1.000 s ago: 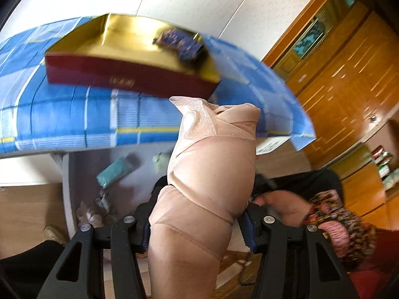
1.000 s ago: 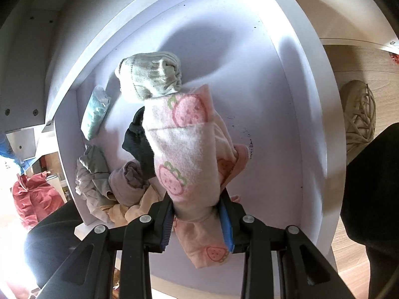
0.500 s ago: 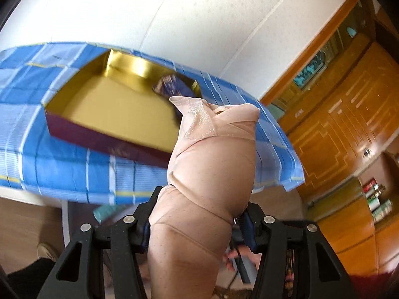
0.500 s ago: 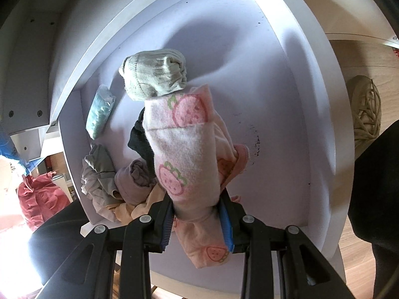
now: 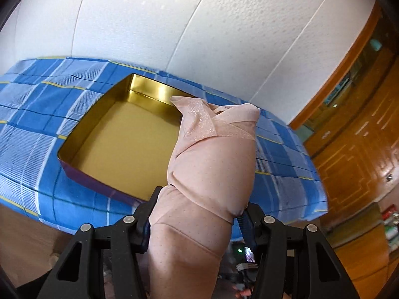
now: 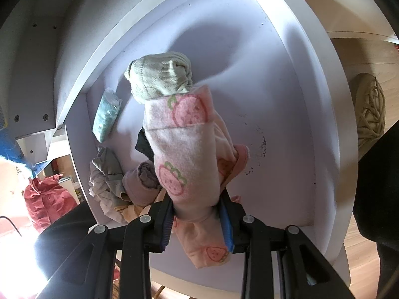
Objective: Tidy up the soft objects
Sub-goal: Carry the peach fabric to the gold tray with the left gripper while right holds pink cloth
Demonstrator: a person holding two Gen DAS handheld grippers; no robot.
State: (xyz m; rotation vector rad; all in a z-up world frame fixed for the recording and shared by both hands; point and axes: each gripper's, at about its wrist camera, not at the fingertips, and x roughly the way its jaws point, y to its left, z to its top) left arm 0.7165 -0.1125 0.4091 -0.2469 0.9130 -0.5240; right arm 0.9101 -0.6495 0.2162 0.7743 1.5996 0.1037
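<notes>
My left gripper (image 5: pixel 197 214) is shut on a rolled beige stocking bundle (image 5: pixel 209 164) and holds it up in front of a gold-lined box (image 5: pixel 119 139) on the blue plaid tablecloth (image 5: pixel 37 114). My right gripper (image 6: pixel 197 211) is shut on a rolled pink strawberry-print sock (image 6: pixel 187 149) above a white shelf (image 6: pixel 274 99). On that shelf lie a pale green sock roll (image 6: pixel 159 74), a teal packet (image 6: pixel 106 114), a black piece (image 6: pixel 144 144) and a heap of grey, mauve and yellow soft items (image 6: pixel 119 184).
A wooden cabinet (image 5: pixel 354 149) stands to the right of the table, and a white wall (image 5: pixel 174 25) lies behind it. In the right wrist view a beige shoe (image 6: pixel 369 109) lies on the wooden floor beside the shelf, and a red bag (image 6: pixel 47 199) sits at the left.
My left gripper has risen with the beige bundle, from below the table edge to above the gold box. The dark blue item in the box is now hidden. My right gripper has barely moved.
</notes>
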